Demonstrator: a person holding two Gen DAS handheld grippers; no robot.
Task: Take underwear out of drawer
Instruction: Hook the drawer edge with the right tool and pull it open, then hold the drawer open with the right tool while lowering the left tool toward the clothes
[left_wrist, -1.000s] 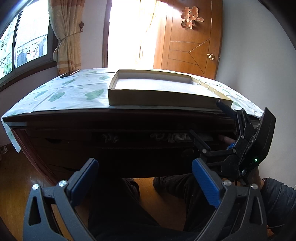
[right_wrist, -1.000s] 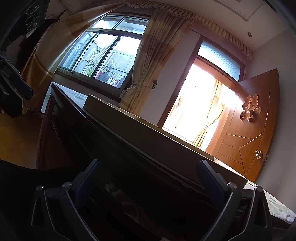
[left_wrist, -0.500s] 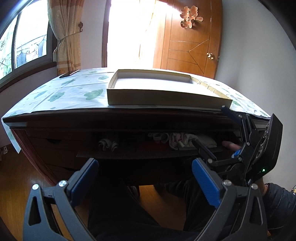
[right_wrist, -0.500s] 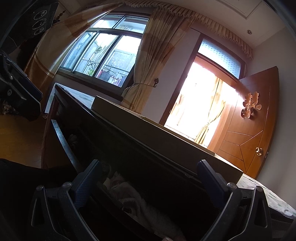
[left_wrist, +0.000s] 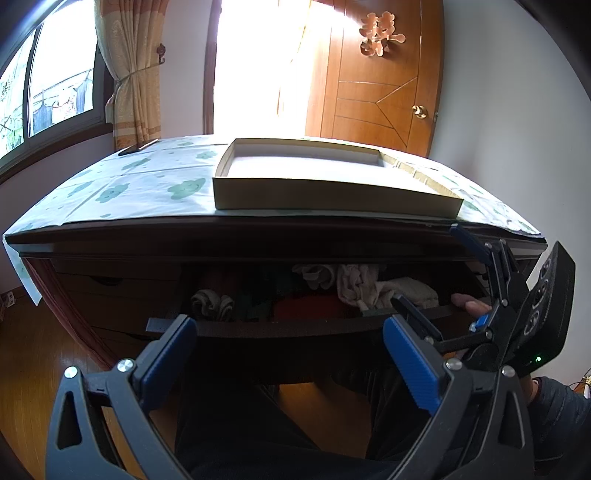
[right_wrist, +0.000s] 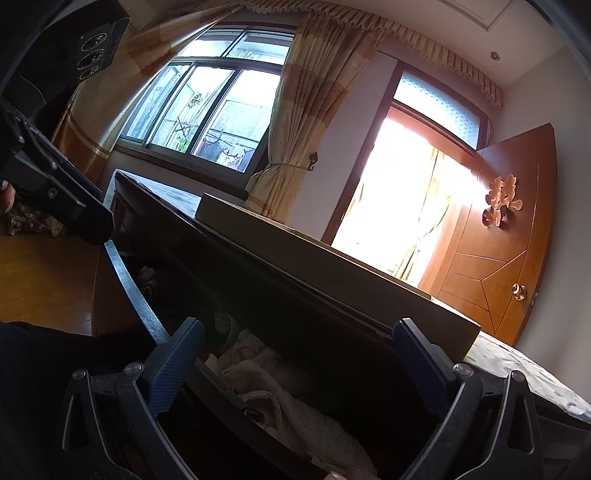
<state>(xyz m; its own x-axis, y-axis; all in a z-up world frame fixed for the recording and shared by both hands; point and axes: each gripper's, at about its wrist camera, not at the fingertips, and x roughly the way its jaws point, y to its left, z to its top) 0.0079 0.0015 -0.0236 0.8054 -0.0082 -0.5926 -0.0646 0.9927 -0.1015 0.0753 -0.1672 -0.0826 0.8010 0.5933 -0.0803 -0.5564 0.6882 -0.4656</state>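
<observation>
The dark wooden drawer (left_wrist: 295, 326) under the table top stands pulled out. Inside lie pale pink underwear (left_wrist: 356, 284), a white folded cloth (left_wrist: 413, 290), a red piece (left_wrist: 310, 306) and a grey rolled piece (left_wrist: 212, 304). My left gripper (left_wrist: 290, 354) is open and empty, in front of the drawer's front edge. My right gripper (left_wrist: 439, 280) is open at the drawer's right end, with a bare hand beside it. In the right wrist view my right gripper (right_wrist: 295, 350) is open over the pink underwear (right_wrist: 280, 391) in the drawer (right_wrist: 140, 302).
A shallow cardboard tray (left_wrist: 325, 192) lies on the cloud-patterned tablecloth (left_wrist: 140, 184). A closed drawer (left_wrist: 110, 291) sits at the left. A person's dark-trousered legs (left_wrist: 258, 424) are below the drawer. A wooden door (left_wrist: 376, 85) and a window (left_wrist: 44, 96) stand behind.
The drawer has slid out toward me, from nearly shut to open, uncovering the clothes. My right gripper has stayed at its right end and moved back with it.
</observation>
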